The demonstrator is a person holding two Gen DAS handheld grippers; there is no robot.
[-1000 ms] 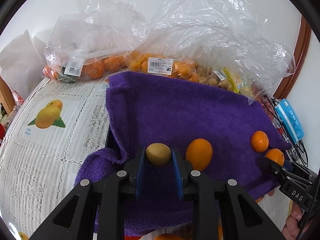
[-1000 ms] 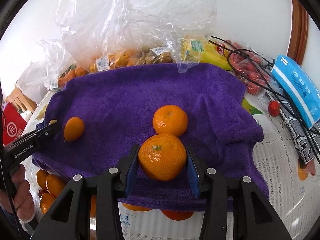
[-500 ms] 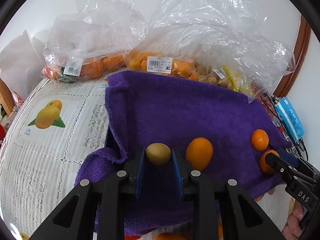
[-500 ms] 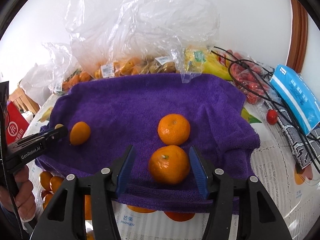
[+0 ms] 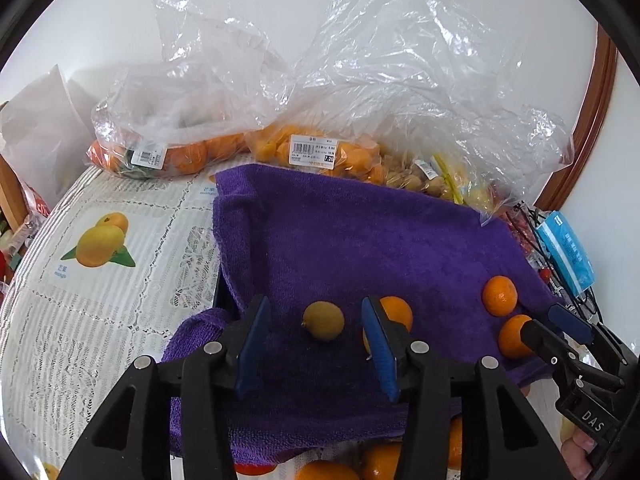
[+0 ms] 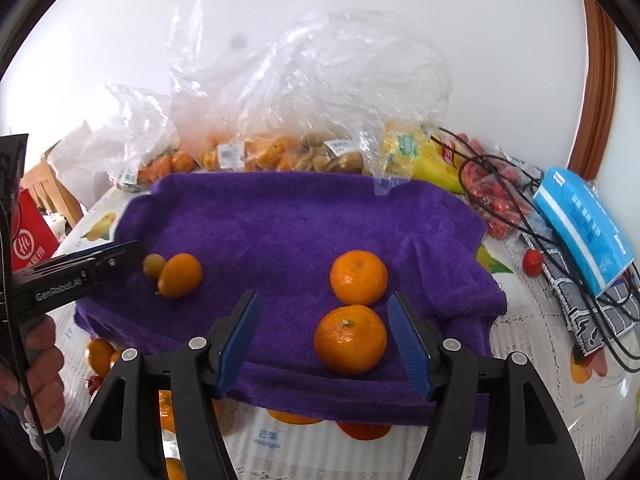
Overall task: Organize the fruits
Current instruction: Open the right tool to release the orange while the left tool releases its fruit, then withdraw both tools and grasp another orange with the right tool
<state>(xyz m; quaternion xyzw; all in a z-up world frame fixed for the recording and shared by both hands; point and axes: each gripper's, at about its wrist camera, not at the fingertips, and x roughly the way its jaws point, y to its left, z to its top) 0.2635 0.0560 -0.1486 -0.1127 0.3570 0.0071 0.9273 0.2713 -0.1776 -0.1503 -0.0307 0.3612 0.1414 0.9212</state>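
Observation:
A purple towel (image 5: pixel 360 240) lies spread on the table and also shows in the right wrist view (image 6: pixel 300 220). My left gripper (image 5: pixel 316 340) is open, with a small yellow-green fruit (image 5: pixel 323 321) resting on the towel between its jaws. An oval orange fruit (image 5: pixel 394 312) lies just right of it. My right gripper (image 6: pixel 326 340) is open around a mandarin (image 6: pixel 350 339) that sits on the towel. A second mandarin (image 6: pixel 358 277) lies just behind it. Both mandarins show at the right in the left wrist view (image 5: pixel 499 295).
Clear plastic bags of oranges and other fruit (image 5: pixel 320 152) line the towel's far edge. More loose oranges (image 6: pixel 294 416) lie on the table below the towel's near edge. A blue packet (image 6: pixel 584 224), black cables and a small red fruit (image 6: pixel 532 262) lie at right.
Both grippers opened. The left let go of the yellow-green fruit and the right let go of the mandarin; both fruits now rest on the towel. Both grippers drew back slightly.

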